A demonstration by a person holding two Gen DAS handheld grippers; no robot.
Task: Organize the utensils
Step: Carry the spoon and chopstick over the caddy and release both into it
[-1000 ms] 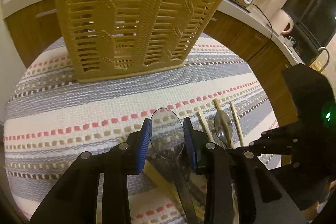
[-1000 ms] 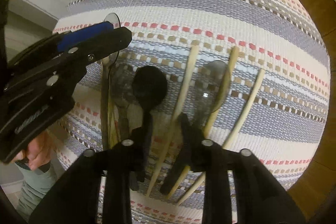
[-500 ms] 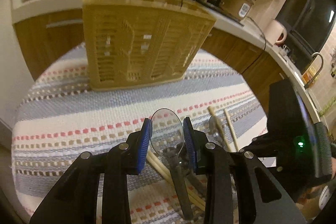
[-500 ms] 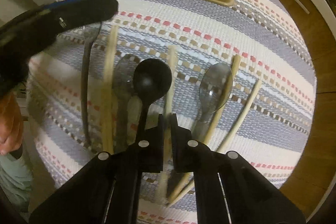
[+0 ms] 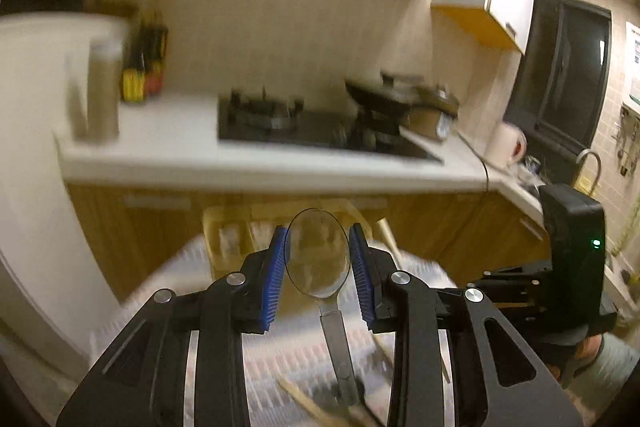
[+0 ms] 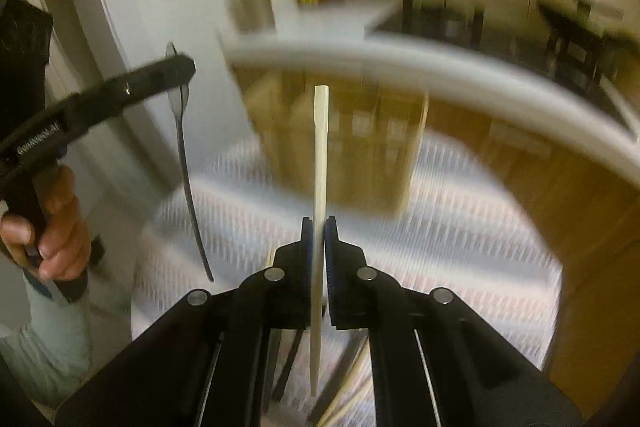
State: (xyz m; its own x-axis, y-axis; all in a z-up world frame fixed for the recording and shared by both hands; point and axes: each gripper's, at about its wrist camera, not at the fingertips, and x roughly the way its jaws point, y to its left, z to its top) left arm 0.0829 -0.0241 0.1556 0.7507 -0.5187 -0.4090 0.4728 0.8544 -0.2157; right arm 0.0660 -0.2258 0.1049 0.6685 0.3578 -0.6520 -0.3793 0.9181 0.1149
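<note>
Left gripper point(image 5: 318, 259) clamped on the bowl of a clear spoon point(image 5: 317, 253) at frame centre, right gripper point(image 6: 319, 227) closed tight on a pale chopstick point(image 6: 320, 163) pointing upward, yellow basket point(image 6: 352, 131) blurred behind it, striped cloth point(image 6: 460, 227) below.

No legible text; only blurred white lettering on the left tool point(image 6: 176, 67).

We see a counter point(image 6: 460, 211) under a striped cloth point(image 5: 280, 347). On the cloth stands a tan basket point(image 6: 352, 147), and blurred chopsticks point(image 5: 304, 397) lie nearer us.
</note>
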